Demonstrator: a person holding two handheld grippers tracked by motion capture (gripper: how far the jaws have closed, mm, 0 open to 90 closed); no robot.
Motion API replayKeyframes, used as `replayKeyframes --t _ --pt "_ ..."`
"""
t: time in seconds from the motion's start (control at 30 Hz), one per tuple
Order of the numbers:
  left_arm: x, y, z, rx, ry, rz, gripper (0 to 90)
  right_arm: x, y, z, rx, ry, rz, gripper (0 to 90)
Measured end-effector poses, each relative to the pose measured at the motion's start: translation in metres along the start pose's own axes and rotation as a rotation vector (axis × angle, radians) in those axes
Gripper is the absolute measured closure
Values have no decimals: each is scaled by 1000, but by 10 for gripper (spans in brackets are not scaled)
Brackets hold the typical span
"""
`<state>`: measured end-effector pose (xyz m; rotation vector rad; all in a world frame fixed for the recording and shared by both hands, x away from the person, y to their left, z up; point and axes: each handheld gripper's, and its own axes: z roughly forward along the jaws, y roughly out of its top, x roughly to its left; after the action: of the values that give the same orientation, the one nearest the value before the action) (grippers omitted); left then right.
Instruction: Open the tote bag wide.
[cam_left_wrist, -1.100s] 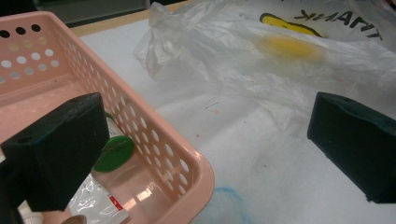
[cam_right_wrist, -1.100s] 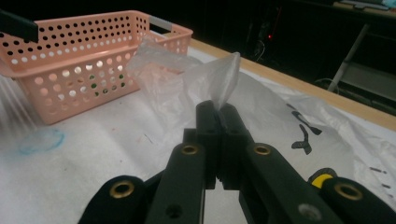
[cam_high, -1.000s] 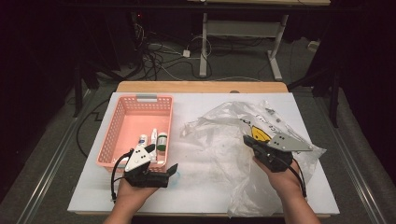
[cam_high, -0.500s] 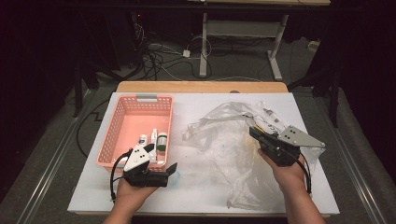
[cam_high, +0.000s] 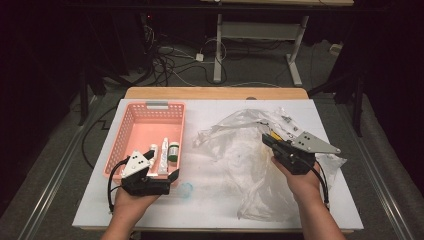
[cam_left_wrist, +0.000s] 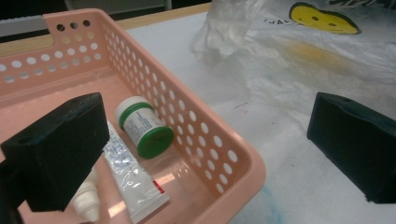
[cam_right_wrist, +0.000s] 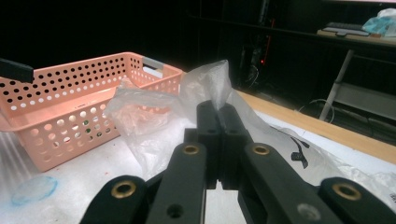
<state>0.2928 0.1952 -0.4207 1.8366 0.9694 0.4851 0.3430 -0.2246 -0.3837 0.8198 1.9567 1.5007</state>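
One white table (cam_high: 215, 210), dark room.

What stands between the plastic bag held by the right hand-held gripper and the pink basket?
Nothing visible does. The right hand-held gripper is shut on a fold of the plastic bag. Between the bag and the pink basket there is bare white table, with a small blue mark on it nearer the front edge.

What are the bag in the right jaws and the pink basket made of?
The bag looks like thin clear plastic film: see-through, crinkled and glossy, with print on it. The basket looks like rigid moulded plastic, pink, smooth with a slight sheen, its walls punched with round holes.
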Motion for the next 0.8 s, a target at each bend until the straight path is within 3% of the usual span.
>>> replayKeyframes --t 0.4,0.8 --pt "23 -2 -10 33 63 -35 0 -6 -5 -5 2 -9 9 900" --pt "52 -8 -26 13 134 -95 0 -6 -7 -5 11 -8 -1 900"
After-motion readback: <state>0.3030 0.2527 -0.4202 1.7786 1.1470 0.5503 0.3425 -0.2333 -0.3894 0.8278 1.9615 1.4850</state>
